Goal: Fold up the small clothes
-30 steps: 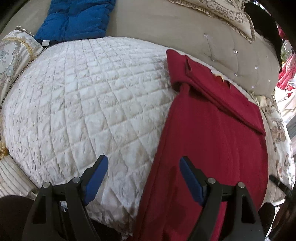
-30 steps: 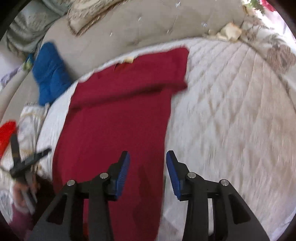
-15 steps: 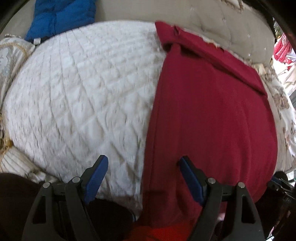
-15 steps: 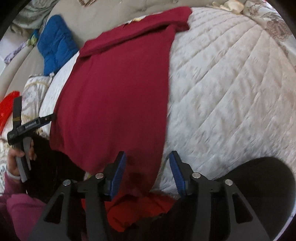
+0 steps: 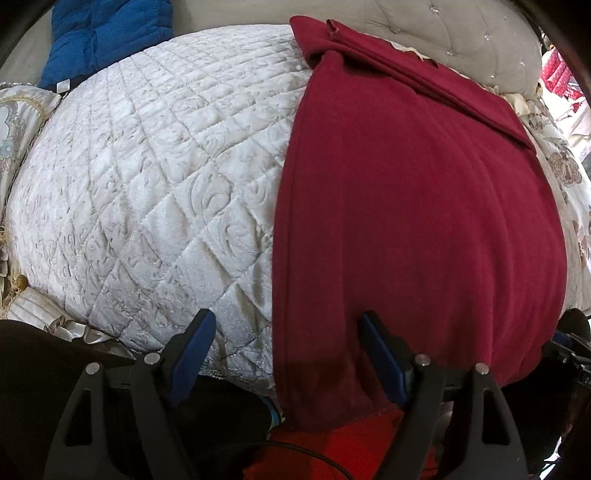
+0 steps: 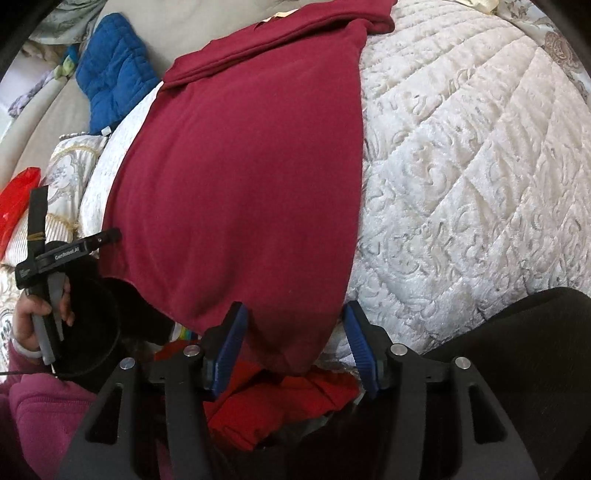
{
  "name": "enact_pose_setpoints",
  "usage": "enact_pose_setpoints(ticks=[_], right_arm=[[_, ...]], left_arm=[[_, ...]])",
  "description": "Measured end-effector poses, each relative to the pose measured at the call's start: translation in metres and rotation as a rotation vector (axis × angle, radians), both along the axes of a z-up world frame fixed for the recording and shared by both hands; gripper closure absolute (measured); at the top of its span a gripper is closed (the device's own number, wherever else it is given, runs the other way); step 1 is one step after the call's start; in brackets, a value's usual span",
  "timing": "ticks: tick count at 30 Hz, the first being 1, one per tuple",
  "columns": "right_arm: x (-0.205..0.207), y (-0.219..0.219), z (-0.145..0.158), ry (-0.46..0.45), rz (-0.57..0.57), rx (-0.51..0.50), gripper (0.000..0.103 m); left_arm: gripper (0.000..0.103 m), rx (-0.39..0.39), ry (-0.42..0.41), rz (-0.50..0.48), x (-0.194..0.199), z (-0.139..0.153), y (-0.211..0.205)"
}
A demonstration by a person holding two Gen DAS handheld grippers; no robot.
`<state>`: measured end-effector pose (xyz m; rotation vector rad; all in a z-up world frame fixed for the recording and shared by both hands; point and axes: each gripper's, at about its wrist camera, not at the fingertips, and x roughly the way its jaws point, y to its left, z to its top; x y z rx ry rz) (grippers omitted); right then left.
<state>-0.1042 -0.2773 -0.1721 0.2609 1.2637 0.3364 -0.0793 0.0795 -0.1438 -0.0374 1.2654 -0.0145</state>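
A dark red garment (image 5: 406, 203) lies flat on the white quilted bed (image 5: 147, 184), its top part folded over near the headboard. My left gripper (image 5: 286, 325) stands wide open over the garment's near left hem edge, one finger on the quilt side and one on the cloth, gripping nothing. In the right wrist view the garment (image 6: 240, 177) hangs over the bed's near edge. My right gripper (image 6: 294, 314) has its jaws opening, with the garment's near right corner between them and the pads not pressing on it.
A blue cushion (image 5: 107, 33) lies at the far left by the padded headboard (image 5: 461, 26). Bright red clothes (image 6: 280, 398) are piled below the bed's edge. A hand (image 6: 33, 317) in a magenta sleeve holds the left gripper's handle. A red bag (image 6: 18, 206) sits far left.
Both grippers have come down and back toward the bed's near edge, so the garment's hem now lies between their fingers. The right jaws have widened; the left stayed wide.
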Motion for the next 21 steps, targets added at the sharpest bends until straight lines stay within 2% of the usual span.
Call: enact_pose_setpoints(ticks=[6,13,15,17,19,21], right_arm=[[-0.001,0.011,-0.005,0.029,0.019,0.007,0.07],[0.005,0.006,-0.011,0.04,-0.021,0.041,0.07],[0.005,0.007,-0.01,0.032,-0.018,0.022,0.078],[0.003,0.007,-0.008,0.014,-0.011,-0.001,0.101],[0.001,0.006,-0.004,-0.007,0.002,0.049,0.103],[0.0,0.01,0.001,-0.028,0.025,0.039,0.103]], left_arm=[[0.02,0.009,0.003,-0.003,-0.001,-0.002,-0.005],[0.018,0.038,0.03,-0.036,0.004,-0.01,-0.021],[0.019,0.024,0.038,-0.048,0.005,-0.011,-0.024],[0.032,-0.009,0.04,-0.069,0.007,-0.009,-0.032],[0.057,-0.053,0.041,-0.094,0.007,-0.006,-0.036],[0.069,-0.078,0.032,-0.108,0.007,-0.002,-0.04]])
